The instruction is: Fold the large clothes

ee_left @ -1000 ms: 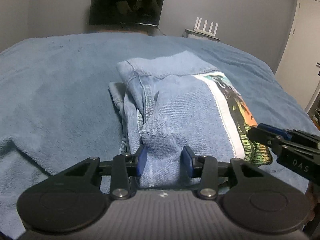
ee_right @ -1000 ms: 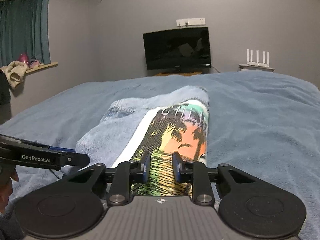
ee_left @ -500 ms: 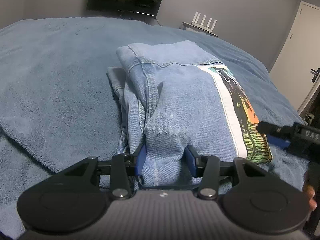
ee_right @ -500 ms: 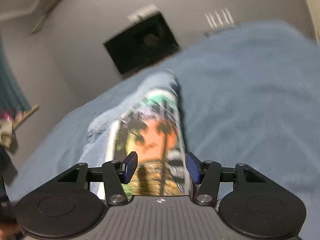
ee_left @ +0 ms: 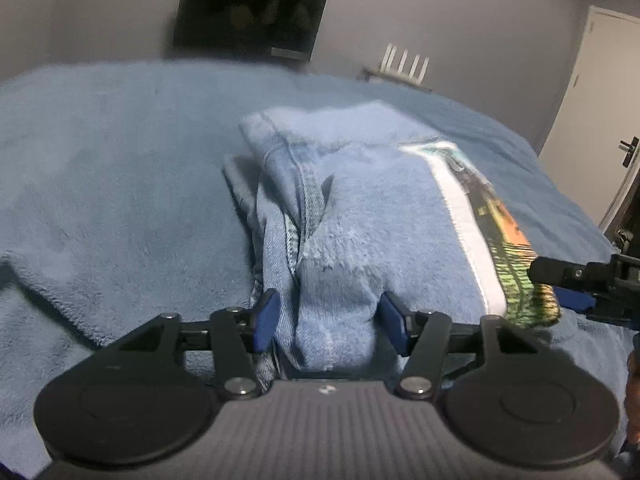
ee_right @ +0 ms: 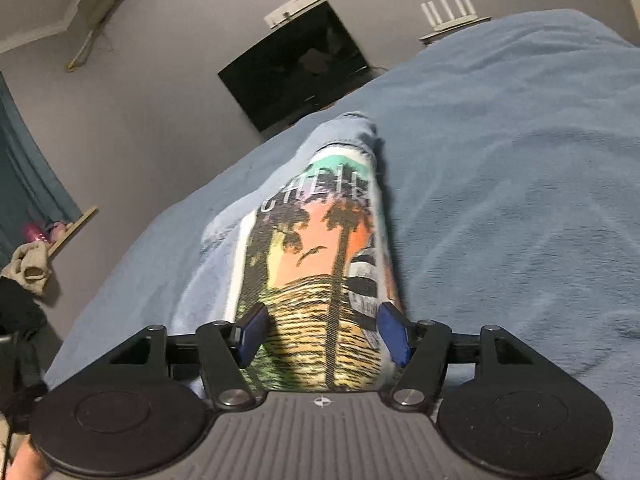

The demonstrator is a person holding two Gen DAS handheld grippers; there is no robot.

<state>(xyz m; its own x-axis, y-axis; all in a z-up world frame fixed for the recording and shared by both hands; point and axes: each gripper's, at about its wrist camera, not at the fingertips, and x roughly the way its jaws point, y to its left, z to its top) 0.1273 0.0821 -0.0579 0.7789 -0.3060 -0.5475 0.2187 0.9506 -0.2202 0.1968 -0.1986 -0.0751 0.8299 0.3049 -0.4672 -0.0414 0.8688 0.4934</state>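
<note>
A folded light-blue denim garment (ee_left: 384, 208) lies on the blue blanket (ee_left: 112, 168), with a colourful palm-tree print (ee_right: 320, 248) on its right part. My left gripper (ee_left: 330, 322) is at the garment's near edge. Its jaws are opening and a thick denim fold sits between the blue pads (ee_left: 266, 318), which stand just off it. My right gripper (ee_right: 322, 334) is tilted at the printed end. Its jaws are also opening, and the print lies between and under the pads without being pinched. In the left wrist view the right gripper (ee_left: 554, 286) shows at the right edge.
The blanket (ee_right: 520, 200) covers the whole bed. A dark TV (ee_right: 296, 68) hangs on the far wall, a white router (ee_left: 404, 66) stands beside it, and a door (ee_left: 600, 120) is on the right. A window ledge with cloths (ee_right: 32, 268) is at the left.
Both grippers' jaws have spread wider and let go of the cloth. The right gripper has rolled, so its view now tilts. The garment has stayed in place on the bed.
</note>
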